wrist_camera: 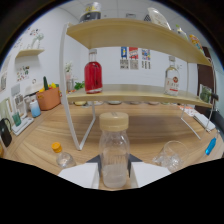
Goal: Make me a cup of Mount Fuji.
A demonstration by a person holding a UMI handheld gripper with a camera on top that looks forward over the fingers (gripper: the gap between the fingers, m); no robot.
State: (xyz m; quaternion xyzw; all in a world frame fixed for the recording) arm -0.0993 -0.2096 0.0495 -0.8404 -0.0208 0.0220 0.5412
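Observation:
A clear bottle (pixel 114 152) with a beige screw cap stands upright between my fingers, almost empty apart from a little at its bottom. My gripper (pixel 114 167) is shut on it, with the dark pads (pixel 96 160) pressing its lower sides. An empty clear glass (pixel 172 154) sits on the wooden table just right of the fingers. On the shelf beyond are a bottle of red liquid (pixel 93 75) and a clear bottle with a red label (pixel 171 77).
A two-tier wooden shelf (pixel 125 94) on a white frame stands ahead, its leg (pixel 76 125) close on the left. A small yellow-capped bottle (pixel 61 155) sits left of the fingers. An orange pot (pixel 48 98) stands far left and a blue object (pixel 210 146) far right.

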